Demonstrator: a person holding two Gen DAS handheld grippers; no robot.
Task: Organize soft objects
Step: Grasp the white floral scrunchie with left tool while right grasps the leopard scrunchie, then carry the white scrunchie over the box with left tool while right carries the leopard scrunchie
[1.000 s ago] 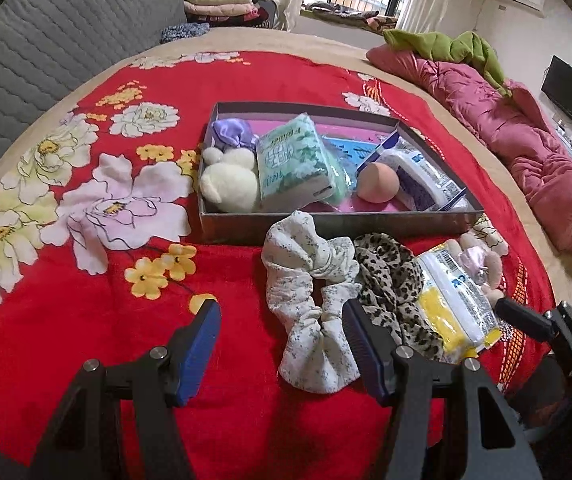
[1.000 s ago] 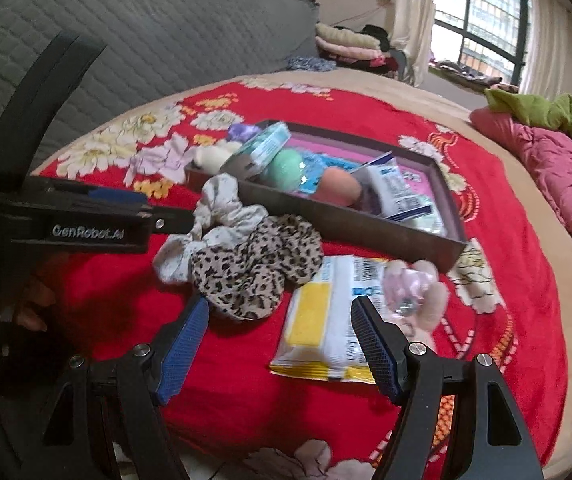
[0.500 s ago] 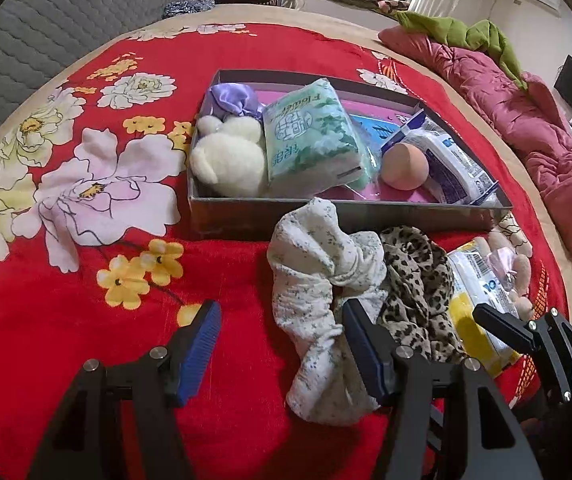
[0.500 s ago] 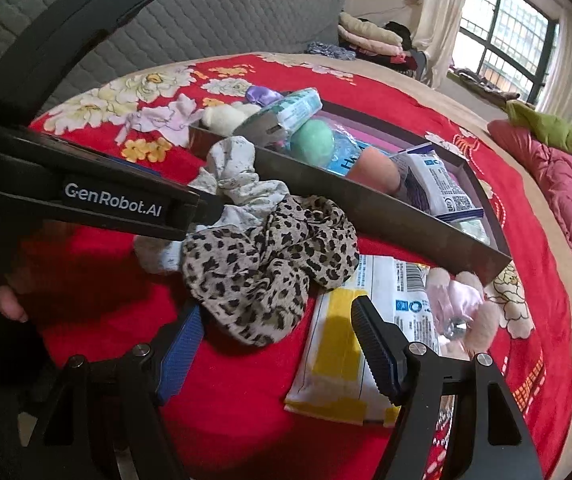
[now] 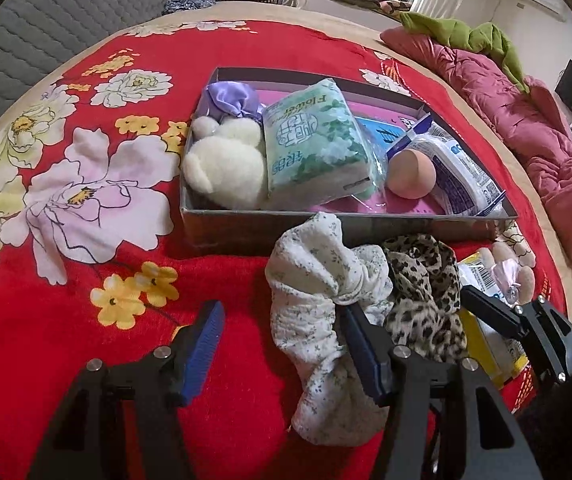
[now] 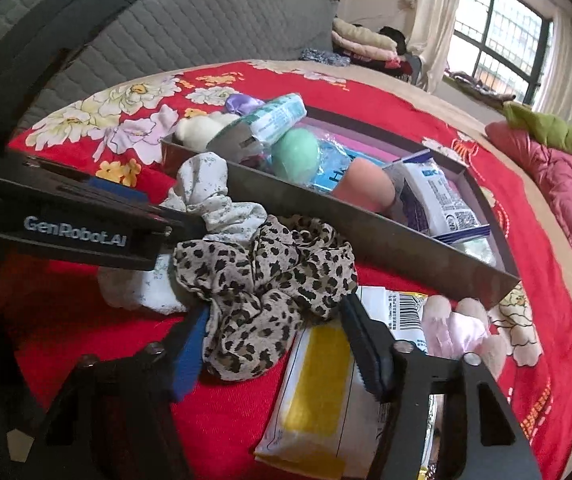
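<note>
Both grippers are closing now. The left gripper (image 5: pixel 282 344) has the white floral scrunchie (image 5: pixel 318 304) between its jaws, but the left pad is clear of the cloth, so it does not grip yet. The right gripper (image 6: pixel 274 344) has the leopard scrunchie (image 6: pixel 262 280) between its jaws; whether the pads already press on the fabric I cannot tell, so I count it as not yet gripping.

The landmark is the shallow grey box (image 5: pixel 326 224) on the red flowered bedspread (image 5: pixel 86 200). Both scrunchies lie on the bedspread just in front of the box's near wall, touching each other; the white one leans against that wall.

Inside the box already lie a cream plush toy (image 5: pixel 226 168), a purple satin piece (image 5: pixel 226 100), a green tissue pack (image 5: pixel 318 148), a peach sponge egg (image 5: pixel 410 174), a green sponge egg (image 6: pixel 296 152) and a white-blue packet (image 5: pixel 458 176).

Outside, near the box's front right corner, remain a yellow-white packet (image 6: pixel 326 392) and a pink fluffy clip (image 6: pixel 458 328), just beside the leopard scrunchie.

I judge the task a little more than half done: four soft things are left to put in.
</note>
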